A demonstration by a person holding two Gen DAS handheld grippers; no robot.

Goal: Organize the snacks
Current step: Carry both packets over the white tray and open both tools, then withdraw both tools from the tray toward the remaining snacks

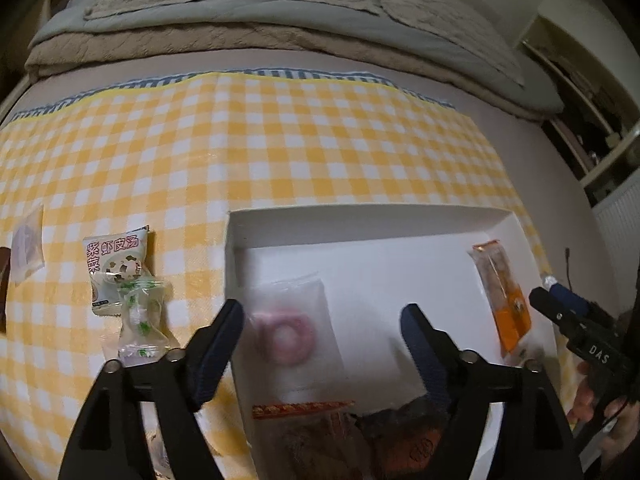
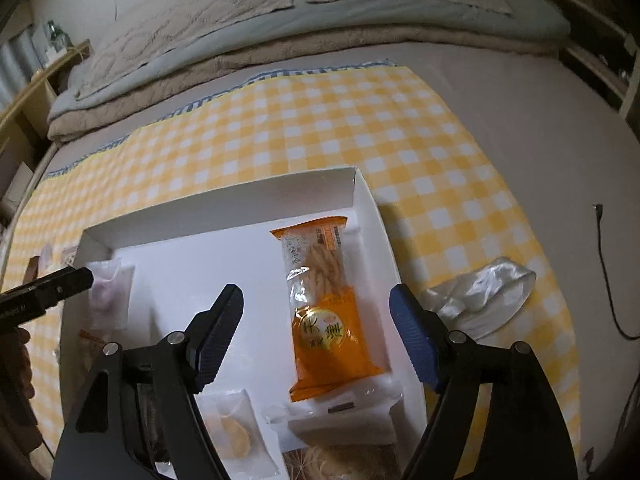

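Note:
A white shallow box [image 1: 360, 220] [image 2: 224, 196] lies on a yellow checked cloth. In it lie a clear packet with a pink ring snack [image 1: 286, 330] [image 2: 106, 292], an orange cracker packet [image 1: 504, 300] [image 2: 328, 312], a clear packet with a yellow pastry [image 2: 236, 432] and dark snack packets [image 1: 360, 436]. My left gripper [image 1: 322, 332] is open and empty, just above the pink ring packet, which looks blurred. My right gripper [image 2: 316, 320] is open and empty over the orange packet. A seaweed soup packet [image 1: 114, 268] and a clear green-printed candy packet [image 1: 142, 320] lie left of the box.
More packets [image 1: 26, 248] lie at the cloth's far left. A crumpled clear plastic bag [image 2: 480, 296] lies right of the box. Folded bedding [image 1: 260, 12] is at the back. A black cable [image 2: 604, 272] runs on the right. Shelves [image 1: 592, 120] stand at the right side.

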